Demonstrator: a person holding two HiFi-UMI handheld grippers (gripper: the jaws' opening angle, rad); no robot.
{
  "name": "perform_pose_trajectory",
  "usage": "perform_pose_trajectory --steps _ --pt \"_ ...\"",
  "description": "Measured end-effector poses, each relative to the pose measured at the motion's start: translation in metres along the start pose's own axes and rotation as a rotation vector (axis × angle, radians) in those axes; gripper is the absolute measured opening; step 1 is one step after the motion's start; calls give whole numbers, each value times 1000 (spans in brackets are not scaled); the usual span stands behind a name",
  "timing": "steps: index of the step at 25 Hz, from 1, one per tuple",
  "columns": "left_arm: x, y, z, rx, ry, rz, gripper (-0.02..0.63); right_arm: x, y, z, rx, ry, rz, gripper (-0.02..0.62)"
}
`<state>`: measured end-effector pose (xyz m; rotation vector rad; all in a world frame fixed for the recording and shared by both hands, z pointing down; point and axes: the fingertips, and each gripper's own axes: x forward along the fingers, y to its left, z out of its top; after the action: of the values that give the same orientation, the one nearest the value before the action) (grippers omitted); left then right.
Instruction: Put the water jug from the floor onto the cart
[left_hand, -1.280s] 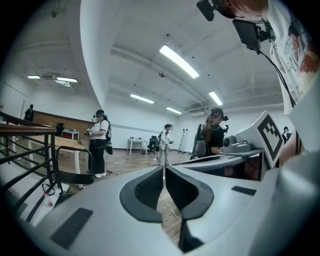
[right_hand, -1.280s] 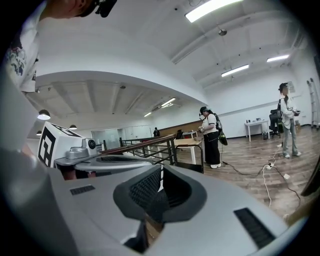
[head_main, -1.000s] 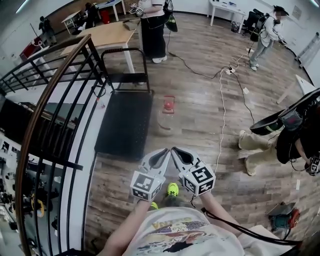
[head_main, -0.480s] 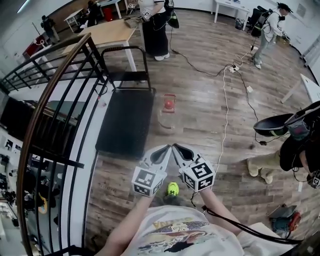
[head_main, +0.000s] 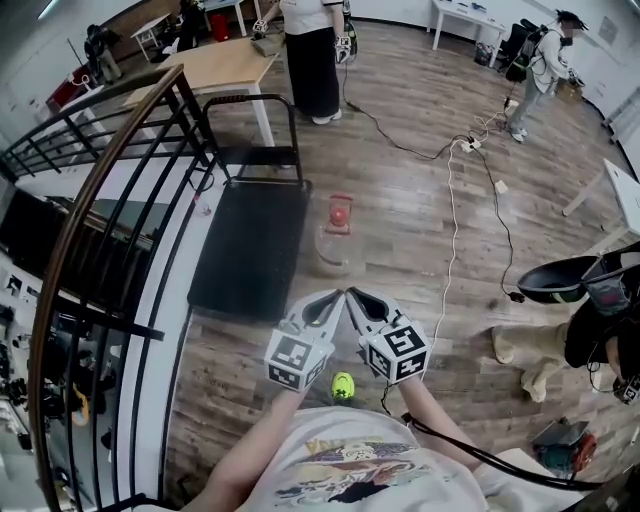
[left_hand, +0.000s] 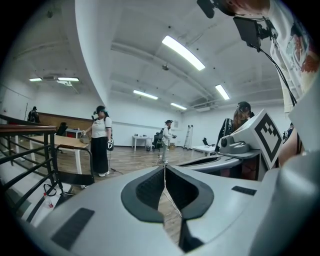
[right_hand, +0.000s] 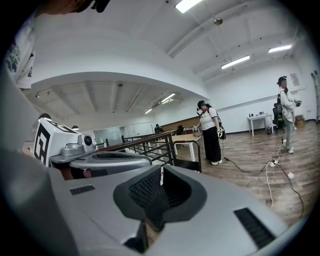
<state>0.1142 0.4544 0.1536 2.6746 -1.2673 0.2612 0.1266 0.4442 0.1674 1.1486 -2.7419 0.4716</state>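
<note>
Head view: the left gripper (head_main: 328, 300) and right gripper (head_main: 356, 299) are held side by side with their tips nearly meeting. Each has its jaws closed together with nothing between them, which both gripper views bear out. Beyond the tips lies the black cart (head_main: 250, 250), its handle rising at the far end. The water jug (head_main: 337, 232), clear with a red cap, stands on the wooden floor just beside the cart's picture-right edge. A dark railing (head_main: 120, 200) runs along the cart's other side, and a white cable (head_main: 450, 230) lies well apart from the cart, past the jug.
</note>
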Motion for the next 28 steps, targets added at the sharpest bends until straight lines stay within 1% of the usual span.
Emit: perform_pose_trajectory --steps 5,13,18,23,28 --pt "17 19 7 7 4 -22 14 19 -14 10 6 -3 -13 23" --pt "67 61 5 -5 24 -71 14 67 -58 16 32 12 -47 23" --pt "100 103 16 -19 25 -110 14 110 -86 36 27 20 -81 23" --pt "121 153 37 -11 19 -140 14 158 -101 65 31 6 -115 23" --pt "136 194 43 -18 13 -159 14 200 -111 76 26 13 -134 23"
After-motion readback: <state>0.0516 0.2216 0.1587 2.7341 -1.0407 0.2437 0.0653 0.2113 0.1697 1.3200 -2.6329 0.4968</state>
